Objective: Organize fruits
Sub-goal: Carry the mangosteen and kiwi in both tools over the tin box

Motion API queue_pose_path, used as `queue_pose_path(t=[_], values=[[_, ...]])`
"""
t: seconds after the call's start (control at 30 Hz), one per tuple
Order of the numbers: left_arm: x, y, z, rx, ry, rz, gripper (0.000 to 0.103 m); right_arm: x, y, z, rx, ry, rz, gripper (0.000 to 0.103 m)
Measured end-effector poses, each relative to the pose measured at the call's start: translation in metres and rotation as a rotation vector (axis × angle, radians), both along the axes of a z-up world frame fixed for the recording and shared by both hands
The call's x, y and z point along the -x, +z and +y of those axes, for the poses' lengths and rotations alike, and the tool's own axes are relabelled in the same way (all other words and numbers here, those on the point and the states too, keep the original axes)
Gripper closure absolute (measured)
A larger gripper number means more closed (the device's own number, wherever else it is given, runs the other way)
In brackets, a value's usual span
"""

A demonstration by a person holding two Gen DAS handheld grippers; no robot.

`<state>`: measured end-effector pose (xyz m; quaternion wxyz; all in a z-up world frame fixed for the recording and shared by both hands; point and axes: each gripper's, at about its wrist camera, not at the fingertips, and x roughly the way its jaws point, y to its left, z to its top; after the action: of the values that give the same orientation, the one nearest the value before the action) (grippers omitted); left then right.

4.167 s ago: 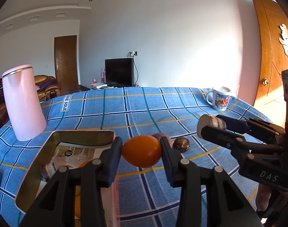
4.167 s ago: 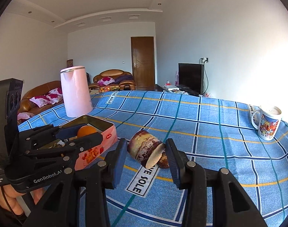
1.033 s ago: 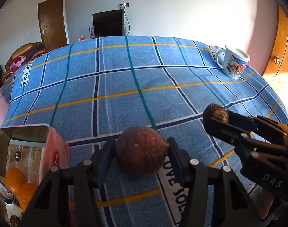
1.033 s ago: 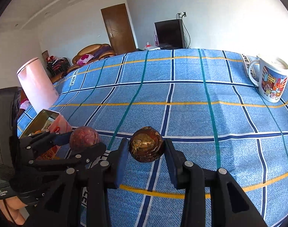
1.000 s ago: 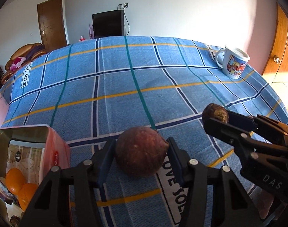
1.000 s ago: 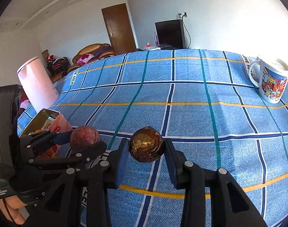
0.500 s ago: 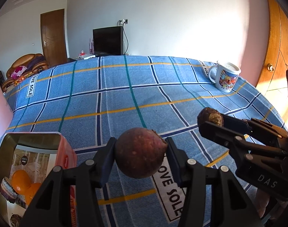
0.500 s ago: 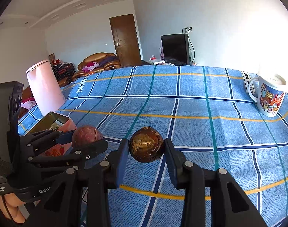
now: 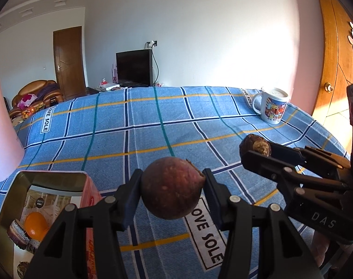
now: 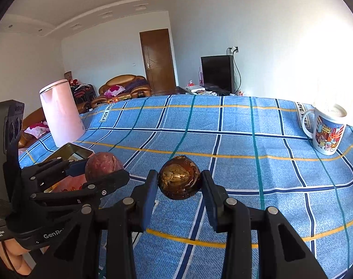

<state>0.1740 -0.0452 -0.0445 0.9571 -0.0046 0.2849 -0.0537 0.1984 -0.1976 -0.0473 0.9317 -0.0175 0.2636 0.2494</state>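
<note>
My left gripper point(image 9: 172, 187) is shut on a round reddish-brown fruit point(image 9: 171, 187) and holds it above the blue checked tablecloth; it also shows in the right wrist view point(image 10: 103, 164). My right gripper point(image 10: 178, 181) is shut on a smaller dark brown fruit point(image 10: 179, 181), held above the cloth to the right of the left gripper; it also shows in the left wrist view point(image 9: 254, 147). A pink tin box point(image 9: 52, 176) stands at the lower left with an orange fruit point(image 9: 34, 225) and a brown-and-white fruit point(image 9: 17, 232) inside.
A pink kettle point(image 10: 60, 114) stands behind the tin at the left. A picture mug point(image 10: 326, 130) stands at the far right edge of the table. The blue checked cloth point(image 9: 153, 127) covers the table. A wooden door point(image 9: 334, 58) is to the right.
Both grippers have lifted their fruits a little higher off the cloth and the views have tilted up. Earlier, the orange and the cut fruit went into the tin.
</note>
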Motion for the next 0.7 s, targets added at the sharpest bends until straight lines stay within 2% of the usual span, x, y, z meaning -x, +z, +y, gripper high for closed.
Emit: queue_pose_path(t=[0.7], values=[[0.020, 0.009, 0.001, -0.012, 0.026, -0.113, 0.050, 0.017, 0.007, -0.003, -0.009, -0.002, -0.105, 0.063]])
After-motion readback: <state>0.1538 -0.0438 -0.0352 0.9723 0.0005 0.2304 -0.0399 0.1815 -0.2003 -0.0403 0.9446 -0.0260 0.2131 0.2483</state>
